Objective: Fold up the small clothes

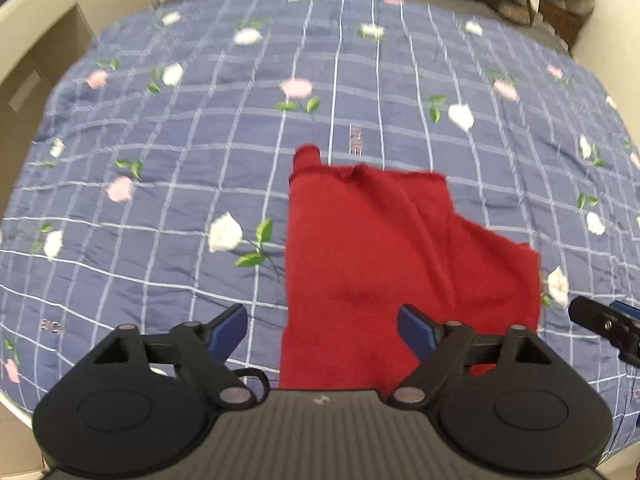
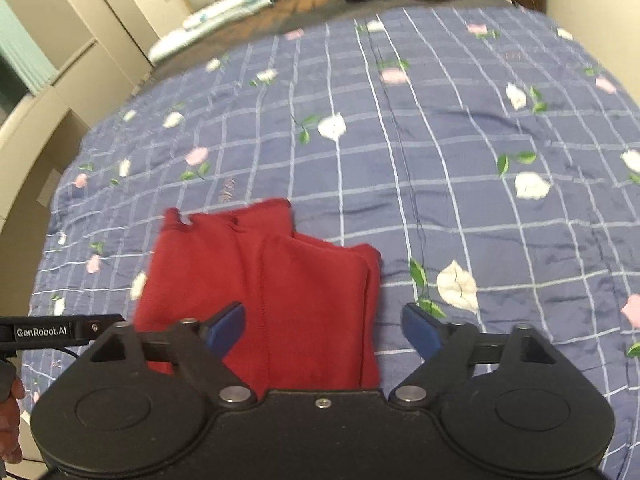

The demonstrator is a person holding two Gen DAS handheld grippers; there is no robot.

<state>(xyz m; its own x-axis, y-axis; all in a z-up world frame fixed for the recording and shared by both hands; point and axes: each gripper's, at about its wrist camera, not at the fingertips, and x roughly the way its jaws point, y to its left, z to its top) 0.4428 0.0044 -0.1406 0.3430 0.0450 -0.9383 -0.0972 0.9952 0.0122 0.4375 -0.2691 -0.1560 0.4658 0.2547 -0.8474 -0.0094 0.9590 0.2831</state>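
Looking over the blue checked bedspread [image 1: 180,184] with its printed flowers, I see the red garment [image 1: 360,248] lying flat on it near the bed's close edge, directly ahead of both tools. It is partly folded: in the right wrist view one panel lies doubled over the right half, its folded edge running lengthwise. My left gripper [image 1: 322,330] hovers spread wide over the near hem, holding nothing. My right gripper [image 2: 322,330] is likewise released, above the garment's right portion. I judge one side fold is made; next I'd need to pinch the near hem with both tools and carry it toward the far edge.
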